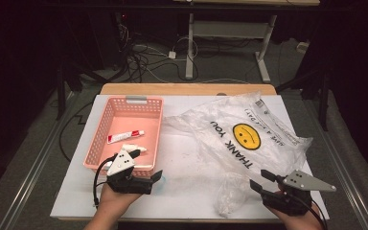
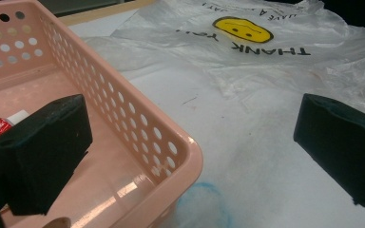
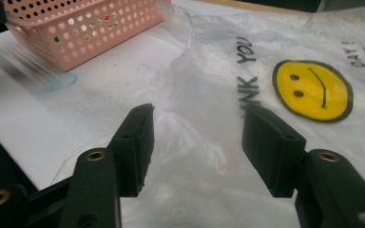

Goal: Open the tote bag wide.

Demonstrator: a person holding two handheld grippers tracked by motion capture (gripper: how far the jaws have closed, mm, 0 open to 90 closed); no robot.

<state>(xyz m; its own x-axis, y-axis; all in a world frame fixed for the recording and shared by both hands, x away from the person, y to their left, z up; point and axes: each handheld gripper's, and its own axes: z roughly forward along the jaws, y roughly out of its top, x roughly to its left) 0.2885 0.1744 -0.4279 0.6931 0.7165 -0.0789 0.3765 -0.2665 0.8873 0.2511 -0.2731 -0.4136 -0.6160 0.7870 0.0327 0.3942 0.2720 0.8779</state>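
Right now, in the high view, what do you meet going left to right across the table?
Pink basket → red-and-white tube inside it → plastic bag → its yellow smiley face.

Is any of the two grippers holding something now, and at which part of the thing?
Nothing is held. The right gripper has open jaws above the plastic bag, not pinching it. The left gripper is open too, astride the pink basket corner without pressing it.

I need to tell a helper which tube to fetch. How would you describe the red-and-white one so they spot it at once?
Find the pink perforated basket on the left of the white table. Inside lies the red-and-white tube, slanted across the basket floor. A second, plain white tube lies just nearer the person; only the farther one carries red.
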